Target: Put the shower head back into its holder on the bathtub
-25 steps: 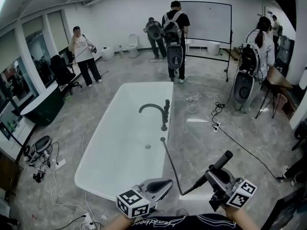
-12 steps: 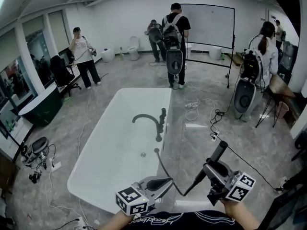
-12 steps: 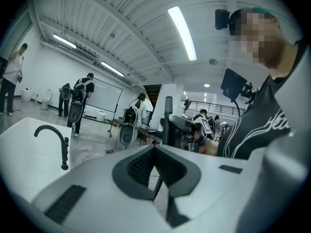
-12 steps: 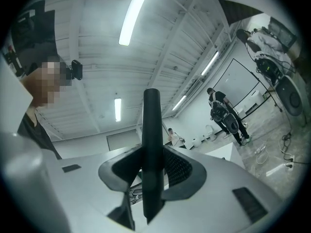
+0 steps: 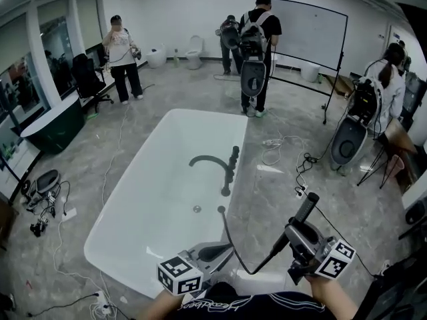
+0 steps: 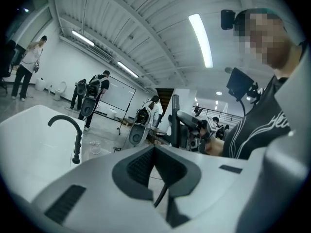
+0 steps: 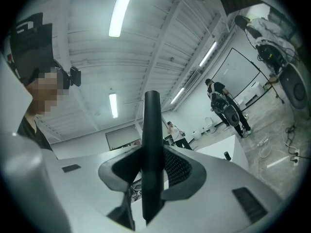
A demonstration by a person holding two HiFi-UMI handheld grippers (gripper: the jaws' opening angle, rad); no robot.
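The wearer's forearms are cut off at the bottom edge of the head view. The left claw (image 5: 225,252) is closed, with the thin black hose (image 5: 230,235) pinched at the seam of its jaws. In its own view, only a short dark stretch of hose (image 6: 161,195) shows below the pads. The right claw (image 5: 293,235) stands fairly wide and grips the black shower head (image 5: 303,209), which is tilted upward over the floor, well apart from the tub fittings. In the right gripper view, the shower head (image 7: 151,125) is an upright bar that hides the gap between the jaws.

The hose rises from the near rim of the white bathtub (image 5: 153,199). Farther along that rim stand a curved black faucet (image 5: 213,162) and a short black post (image 5: 233,159); I cannot tell whether the post is the holder.

The floor (image 5: 280,192) is grey marbled tile with loose cables (image 5: 47,212) on it. Several people stand in the room, most along its far end near a whiteboard (image 5: 310,29), toilets (image 5: 195,45) and an office chair (image 5: 87,82).
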